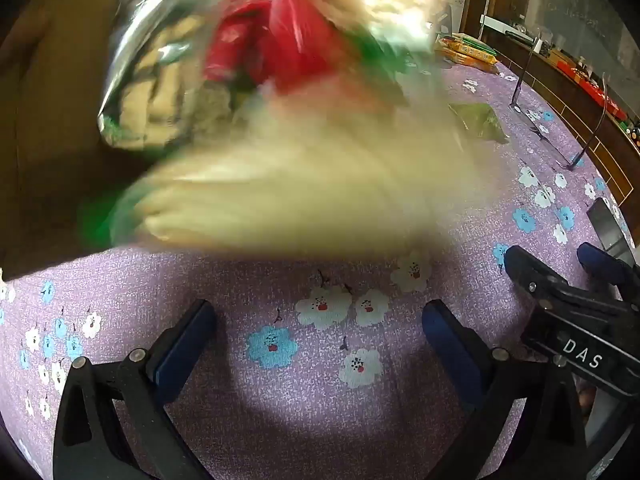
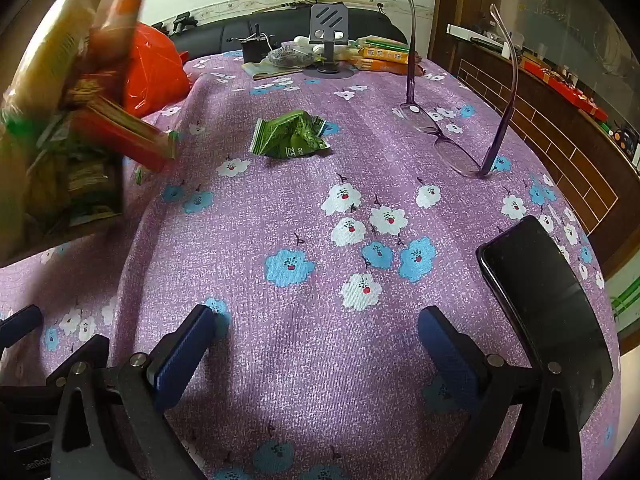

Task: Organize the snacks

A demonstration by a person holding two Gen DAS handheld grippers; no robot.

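claws: left (image 1: 320,344) and right (image 2: 316,348) both wide open, empty; one green snack packet (image 2: 289,136) on tablecloth (image 2: 280,220)

home, floral tablecloth (image 2: 304,208), sofa (image 2: 224,36), eyeglasses (image 2: 456,136)

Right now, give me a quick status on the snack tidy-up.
Left claw and right claw open, empty. Green snack packet loose on tablecloth. Glasses and phone nearby.

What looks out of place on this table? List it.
A blurred tumble of snack packets spills from a tipped brown box at the left. One crumpled green packet lies alone mid-cloth. Purple glasses rest upside down, arms up.
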